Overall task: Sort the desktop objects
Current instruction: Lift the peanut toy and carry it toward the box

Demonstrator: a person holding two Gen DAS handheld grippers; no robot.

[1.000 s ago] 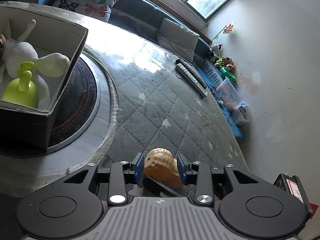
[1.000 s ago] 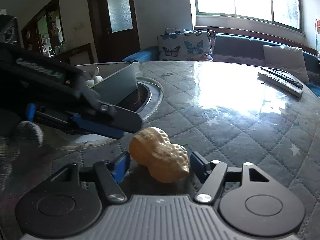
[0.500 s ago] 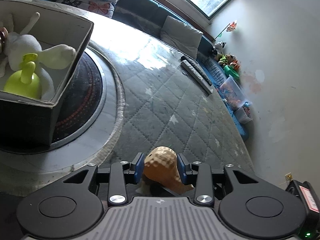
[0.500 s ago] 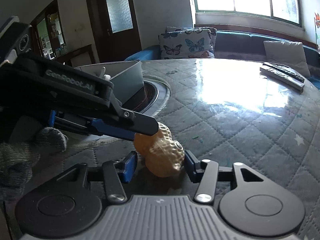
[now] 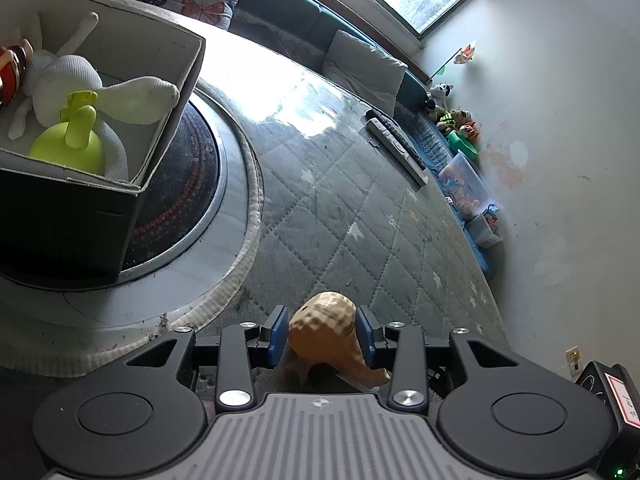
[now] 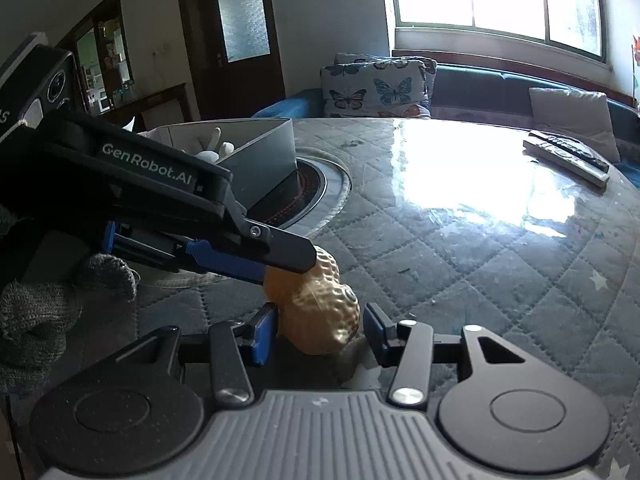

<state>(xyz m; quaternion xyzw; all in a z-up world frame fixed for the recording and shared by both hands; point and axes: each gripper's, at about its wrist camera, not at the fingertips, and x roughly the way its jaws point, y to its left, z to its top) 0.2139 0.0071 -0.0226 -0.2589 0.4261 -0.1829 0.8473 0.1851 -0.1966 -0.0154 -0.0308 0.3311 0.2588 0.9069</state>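
Since a second ago the right tongs (image 6: pixel 318 330) have closed in around the peanut toy (image 6: pixel 316 312), which then lay loose ahead of wider-set pads and now fills most of the gap between them. The left pad touches the toy; the right pad stands just clear, so these tongs are spread, not gripping. The left tongs (image 5: pixel 322 330) reach in from the right tongs' left side and pinch the far end of the peanut toy (image 5: pixel 330 330) between their blue pads, each pad pressed against a side of the shell. The toy sits low over the quilted table cover (image 5: pixel 360 216), directly before both pairs of tongs. Ahead and to the left of the left tongs a grey box (image 5: pixel 160 136) stands on the round hotplate (image 5: pixel 192 184), holding a white soft toy (image 5: pixel 80 80) and a lime-green toy (image 5: pixel 68 144). Far ahead to the right lie two remotes (image 5: pixel 396 144).
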